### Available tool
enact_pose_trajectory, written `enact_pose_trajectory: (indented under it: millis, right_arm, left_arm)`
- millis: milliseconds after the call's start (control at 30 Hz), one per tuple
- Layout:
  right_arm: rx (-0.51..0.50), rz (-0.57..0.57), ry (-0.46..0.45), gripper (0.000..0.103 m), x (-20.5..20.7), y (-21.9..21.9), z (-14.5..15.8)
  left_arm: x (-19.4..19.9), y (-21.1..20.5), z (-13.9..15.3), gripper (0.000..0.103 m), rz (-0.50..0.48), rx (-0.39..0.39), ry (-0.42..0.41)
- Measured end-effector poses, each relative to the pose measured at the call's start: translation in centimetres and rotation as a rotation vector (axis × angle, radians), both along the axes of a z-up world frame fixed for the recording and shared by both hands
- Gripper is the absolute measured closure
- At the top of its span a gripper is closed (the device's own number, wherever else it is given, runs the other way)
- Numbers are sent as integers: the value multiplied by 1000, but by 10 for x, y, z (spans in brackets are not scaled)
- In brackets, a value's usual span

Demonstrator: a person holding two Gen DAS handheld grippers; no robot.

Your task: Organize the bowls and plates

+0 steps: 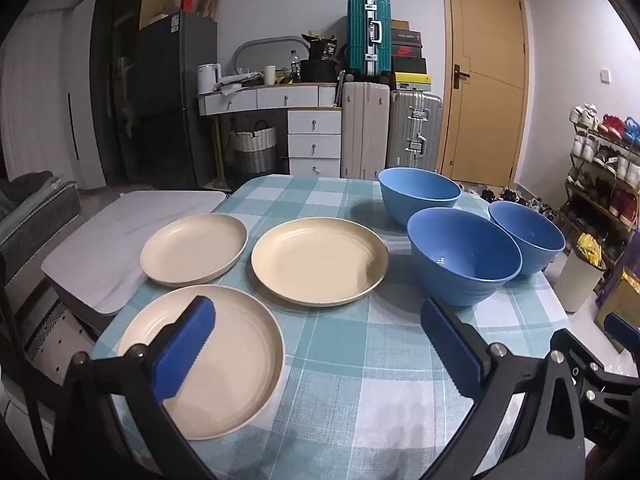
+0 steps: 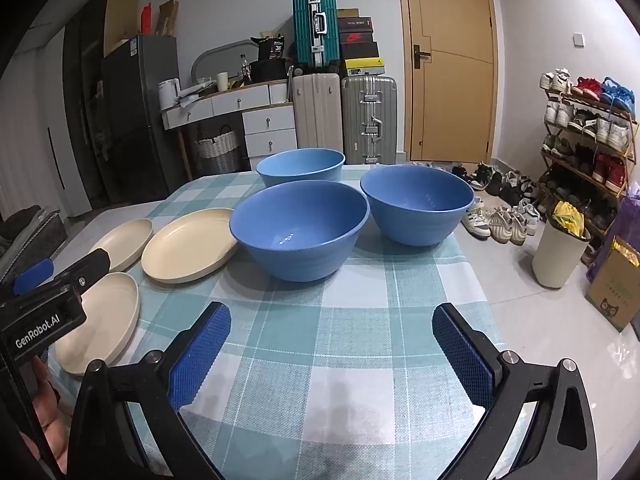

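Three cream plates lie apart on the checked tablecloth (image 1: 352,360): a near one (image 1: 224,368), a far left one (image 1: 194,254) and a middle one (image 1: 320,260). Three blue bowls stand upright to their right: a near one (image 1: 460,256), a far one (image 1: 418,192) and a right one (image 1: 528,240). My left gripper (image 1: 316,344) is open and empty, its left finger over the near plate. My right gripper (image 2: 332,348) is open and empty, above the cloth in front of the near bowl (image 2: 300,228). The left gripper's body (image 2: 44,304) shows in the right wrist view.
The table's right edge drops to a tiled floor with a white bin (image 2: 560,248), a cardboard box (image 2: 616,292) and a shoe rack (image 2: 588,128). A white low table (image 1: 120,240) stands left of the table. Suitcases (image 1: 392,136) and drawers (image 1: 314,136) stand at the back wall.
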State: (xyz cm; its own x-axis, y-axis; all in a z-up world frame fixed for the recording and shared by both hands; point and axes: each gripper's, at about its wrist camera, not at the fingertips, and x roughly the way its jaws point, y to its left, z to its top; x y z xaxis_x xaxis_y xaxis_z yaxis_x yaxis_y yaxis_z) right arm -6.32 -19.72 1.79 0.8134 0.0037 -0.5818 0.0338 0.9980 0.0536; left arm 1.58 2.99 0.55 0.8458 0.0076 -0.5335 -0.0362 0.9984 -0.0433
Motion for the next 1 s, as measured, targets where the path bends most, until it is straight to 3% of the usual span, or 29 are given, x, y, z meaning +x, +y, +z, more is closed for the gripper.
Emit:
enact_pose_trajectory:
  millis: [1000]
  right_arm:
    - [42, 28, 8, 0, -2, -4, 1]
  left_arm:
    - [-3, 0, -6, 0, 54, 8, 36]
